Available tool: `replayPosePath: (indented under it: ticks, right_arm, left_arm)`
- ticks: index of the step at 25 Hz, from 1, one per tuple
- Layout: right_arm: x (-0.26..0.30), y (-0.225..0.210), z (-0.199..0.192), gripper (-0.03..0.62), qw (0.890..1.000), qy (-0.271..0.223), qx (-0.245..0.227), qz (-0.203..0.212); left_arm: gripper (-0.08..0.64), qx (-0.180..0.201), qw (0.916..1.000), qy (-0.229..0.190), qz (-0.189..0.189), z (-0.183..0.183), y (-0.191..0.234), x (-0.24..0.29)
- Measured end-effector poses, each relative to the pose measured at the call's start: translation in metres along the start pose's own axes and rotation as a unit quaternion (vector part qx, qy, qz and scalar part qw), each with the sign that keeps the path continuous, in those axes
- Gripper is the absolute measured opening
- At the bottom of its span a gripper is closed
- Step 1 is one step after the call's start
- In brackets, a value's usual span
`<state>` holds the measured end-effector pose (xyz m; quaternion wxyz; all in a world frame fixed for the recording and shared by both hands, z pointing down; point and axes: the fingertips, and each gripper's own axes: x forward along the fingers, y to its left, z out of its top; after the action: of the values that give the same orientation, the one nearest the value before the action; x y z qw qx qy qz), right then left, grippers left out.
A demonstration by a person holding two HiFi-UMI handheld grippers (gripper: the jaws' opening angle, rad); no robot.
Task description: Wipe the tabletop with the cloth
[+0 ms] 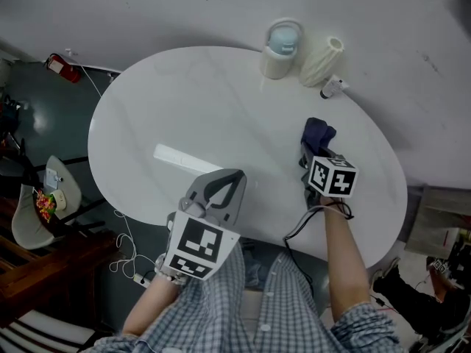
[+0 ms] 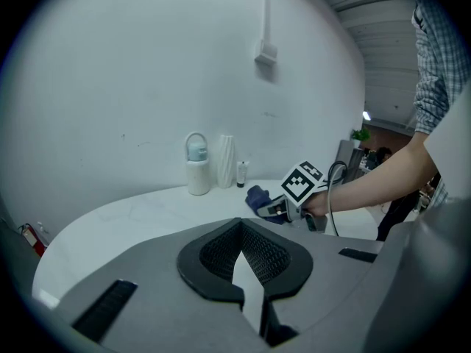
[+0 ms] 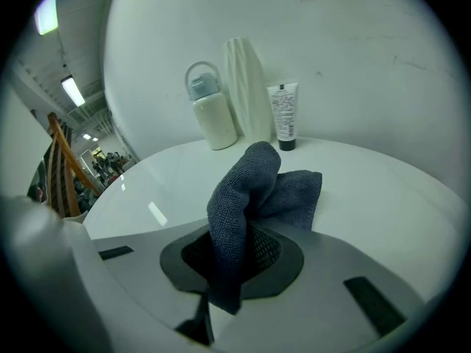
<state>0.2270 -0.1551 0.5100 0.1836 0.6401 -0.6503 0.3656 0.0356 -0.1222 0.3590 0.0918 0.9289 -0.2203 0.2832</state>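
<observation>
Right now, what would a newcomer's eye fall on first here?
The dark blue cloth, clamped in the right gripper over the right of the white oval table. At the far edge stand a handled bottle, a ribbed vase and a tube; the left gripper is shut and empty.

Indoor work hall, lab or office type: white oval surface [image 1: 184, 101] against bare wall [image 1: 221, 6], fire extinguisher [image 1: 62, 68] at 10 o'clock, strip lights [image 3: 73, 90] overhead.
</observation>
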Motion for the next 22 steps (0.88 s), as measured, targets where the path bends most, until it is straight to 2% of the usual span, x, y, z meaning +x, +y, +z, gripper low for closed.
replayPosePath:
  ticks: [7,13,22]
  right_arm:
    - [-0.009,-0.053,0.008,0.04,0.999,-0.007,0.03,-0.036]
    - [-0.006,-0.061,0.014,0.039,0.996,-0.012,0.082,-0.029]
    - [0.014,-0.051,0.03,0.038,0.998,-0.008,0.063,-0.022]
  left_arm:
    - [0.003,-0.013,0.9998,0.003,0.012,0.003,0.008,0.009]
    - [0.003,-0.027,0.9992,0.006,0.029,0.0,0.021,0.008]
    - [0.003,-0.042,0.9983,0.012,0.039,-0.007,0.029,0.008]
